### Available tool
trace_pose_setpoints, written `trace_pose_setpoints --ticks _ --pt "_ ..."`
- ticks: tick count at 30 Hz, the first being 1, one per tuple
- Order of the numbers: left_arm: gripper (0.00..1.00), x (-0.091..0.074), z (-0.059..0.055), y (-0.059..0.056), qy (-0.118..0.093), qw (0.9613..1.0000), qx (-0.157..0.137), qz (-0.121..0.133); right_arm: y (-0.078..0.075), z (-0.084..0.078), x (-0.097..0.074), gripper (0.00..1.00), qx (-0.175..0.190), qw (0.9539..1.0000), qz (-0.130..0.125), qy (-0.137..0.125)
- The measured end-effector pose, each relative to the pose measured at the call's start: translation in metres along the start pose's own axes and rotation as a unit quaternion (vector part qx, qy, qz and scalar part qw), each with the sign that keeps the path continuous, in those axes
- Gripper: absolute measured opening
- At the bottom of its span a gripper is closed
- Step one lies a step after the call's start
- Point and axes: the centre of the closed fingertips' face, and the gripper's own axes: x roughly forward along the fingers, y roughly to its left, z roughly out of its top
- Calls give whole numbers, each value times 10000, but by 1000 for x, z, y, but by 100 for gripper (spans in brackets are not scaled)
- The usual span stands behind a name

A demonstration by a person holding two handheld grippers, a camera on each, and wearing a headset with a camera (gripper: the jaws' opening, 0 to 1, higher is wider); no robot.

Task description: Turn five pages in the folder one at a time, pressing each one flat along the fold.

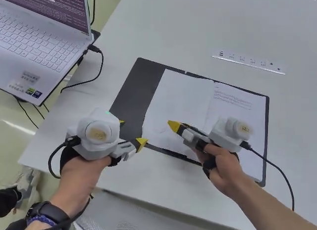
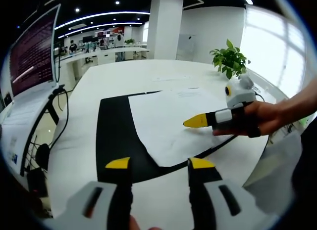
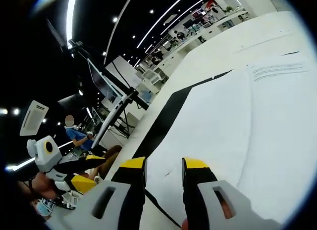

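Hovering nearest, above the table point(image 1: 198, 27) just short of the folder point(image 1: 130, 94), the left gripper point(image 2: 159, 163) has its jaws wide apart and empty. Beyond it, the right gripper point(image 3: 163, 163) hangs over the near edge of the page point(image 1: 181, 99), jaws slightly apart, holding nothing. The folder lies open, the page resting leftward over its black cover. To flatten it well, I'd lower the right tips beside the fold point(image 1: 210, 99) and sweep away along it, pressing lightly to avoid creasing. A laptop point(image 1: 39, 37) sits far left.
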Motion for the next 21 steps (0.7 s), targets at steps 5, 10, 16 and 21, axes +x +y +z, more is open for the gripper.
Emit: trace_pose_setpoints --ticks 5,10,16,21 --pt "39 9 -4 0 112 9997 201 -76 -15 1 -29 24 -28 9999 -131 -75" --pt "29 17 -3 2 108 9994 270 -188 -28 2 -46 22 14 9995 -275 -181" --pt "20 36 -8 6 178 9990 288 -283 -38 -1 -64 18 -9 9989 -410 -241" --pt "15 47 -12 4 299 9974 519 -394 -45 -7 -73 17 68 9984 -518 -236"
